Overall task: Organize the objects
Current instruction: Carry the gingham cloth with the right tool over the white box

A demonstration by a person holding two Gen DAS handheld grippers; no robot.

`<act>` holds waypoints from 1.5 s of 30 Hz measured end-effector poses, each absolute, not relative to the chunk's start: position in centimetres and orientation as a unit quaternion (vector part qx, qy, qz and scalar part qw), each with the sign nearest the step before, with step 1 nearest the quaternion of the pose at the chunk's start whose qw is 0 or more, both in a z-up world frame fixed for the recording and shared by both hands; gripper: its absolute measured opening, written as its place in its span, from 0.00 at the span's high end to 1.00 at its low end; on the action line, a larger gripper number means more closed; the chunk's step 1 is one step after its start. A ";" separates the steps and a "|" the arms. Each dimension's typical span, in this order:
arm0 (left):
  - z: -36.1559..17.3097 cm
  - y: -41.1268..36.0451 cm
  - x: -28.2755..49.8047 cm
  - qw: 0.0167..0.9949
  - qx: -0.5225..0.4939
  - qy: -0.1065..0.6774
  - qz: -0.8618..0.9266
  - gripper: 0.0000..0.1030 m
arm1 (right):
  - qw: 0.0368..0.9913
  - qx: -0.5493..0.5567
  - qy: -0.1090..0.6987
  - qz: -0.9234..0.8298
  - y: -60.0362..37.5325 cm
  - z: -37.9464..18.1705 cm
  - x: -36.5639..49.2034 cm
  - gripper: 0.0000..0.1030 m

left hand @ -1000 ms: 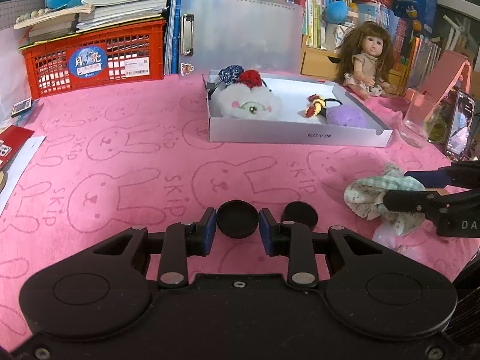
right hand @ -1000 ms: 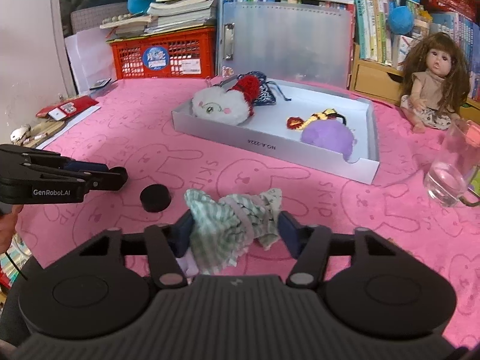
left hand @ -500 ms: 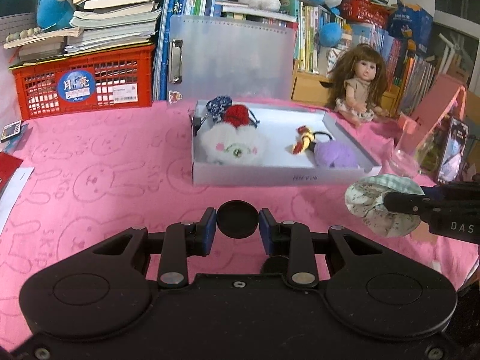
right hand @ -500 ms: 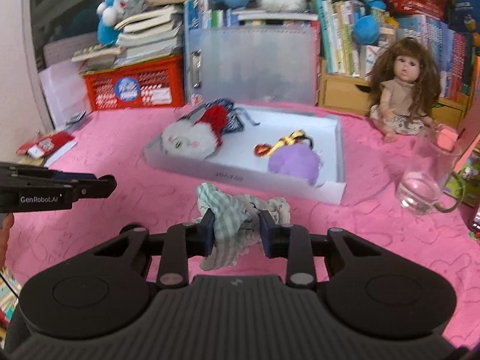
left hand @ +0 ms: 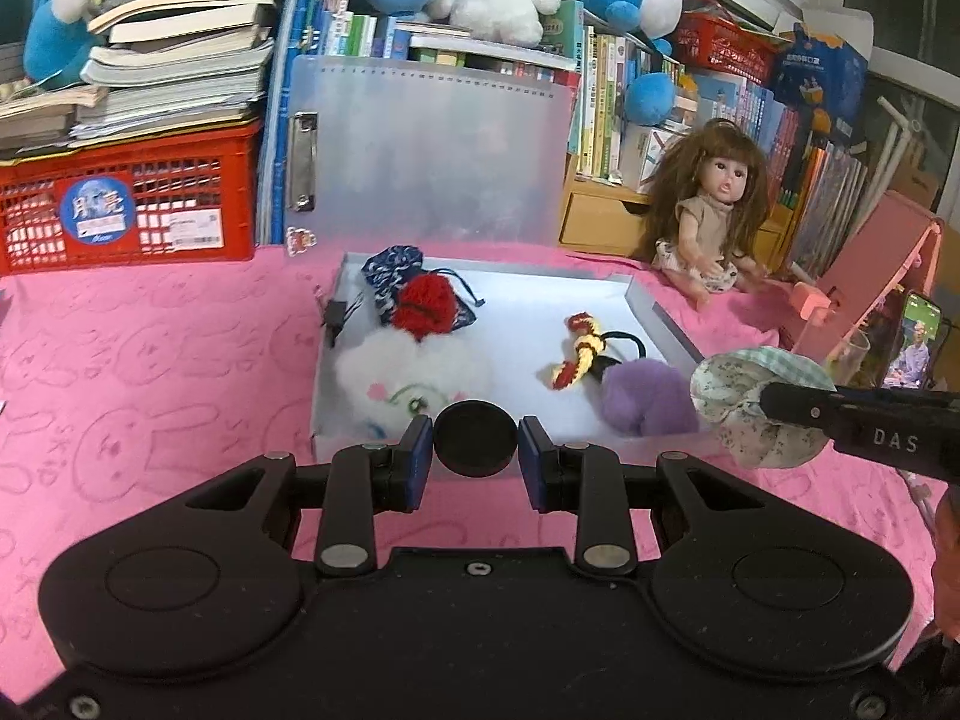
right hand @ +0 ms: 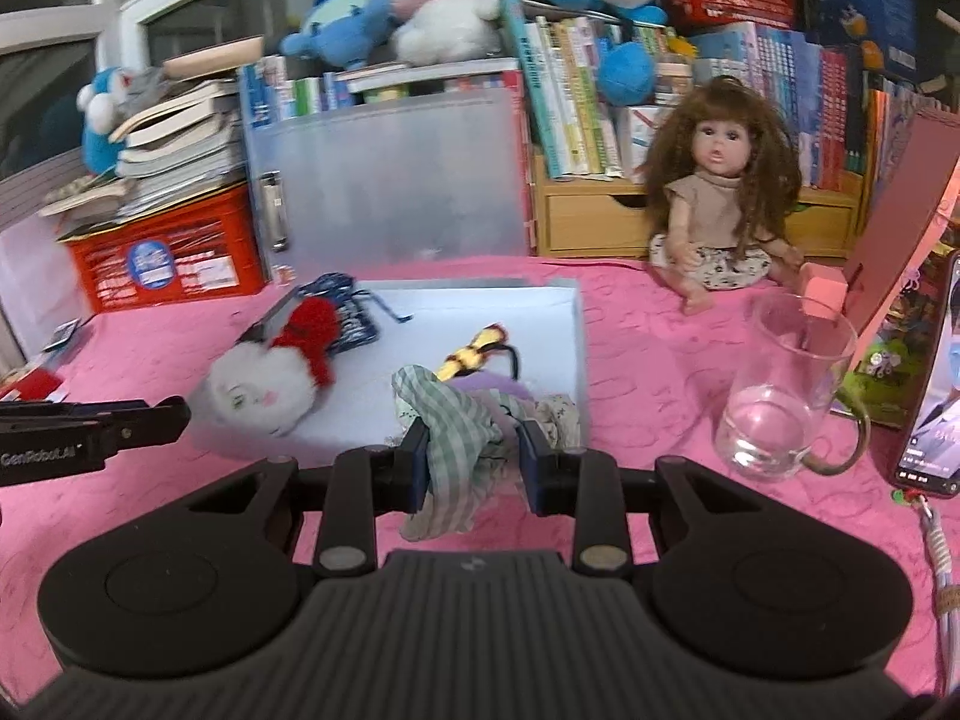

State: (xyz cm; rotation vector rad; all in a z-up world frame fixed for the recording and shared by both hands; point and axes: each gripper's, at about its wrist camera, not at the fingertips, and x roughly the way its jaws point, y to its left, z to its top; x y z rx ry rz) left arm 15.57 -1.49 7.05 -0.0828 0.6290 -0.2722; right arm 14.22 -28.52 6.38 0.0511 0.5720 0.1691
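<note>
My left gripper (left hand: 476, 449) is shut on a black round disc (left hand: 476, 444), held just in front of the near wall of the white tray (left hand: 321, 414). In the tray lie a white plush with a red cap (left hand: 414, 366), a blue pouch (left hand: 390, 264), a yellow-red hair tie (left hand: 576, 354) and a purple pompom (left hand: 645, 402). My right gripper (right hand: 474, 450) is shut on a bunched green checked cloth (right hand: 462, 420), which hangs above the pink table by the tray's near right corner (right hand: 579, 360). The left view shows the same cloth (left hand: 738, 387) at its right.
A doll (right hand: 720, 204) sits at the back right. A glass cup (right hand: 786, 384) and a phone (right hand: 936, 396) stand to the right. Behind the tray are a translucent clipboard case (left hand: 420, 150), a red crate (left hand: 126, 204) and stacked books. A pink stand (left hand: 870, 264) leans at the far right.
Both grippers rose and moved toward the tray. The right gripper's jaws closed on the cloth and lifted it off the table. The second black disc on the table dropped out of view.
</note>
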 end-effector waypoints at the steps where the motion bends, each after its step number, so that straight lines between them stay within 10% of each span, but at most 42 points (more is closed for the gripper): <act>1: 7.0 -1.7 15.9 0.941 -0.040 0.309 -0.135 0.72 | 0.956 0.027 0.283 0.080 -28.7 6.3 14.7 0.67; 39: 0.0 -7.8 26.1 0.922 -0.016 0.357 -0.152 0.71 | 0.951 0.018 0.300 0.067 -27.5 2.0 27.0 0.66; 45: 1.4 -7.3 25.6 0.925 -0.024 0.348 -0.149 0.64 | 0.953 0.022 0.291 0.078 -27.3 2.6 26.4 0.30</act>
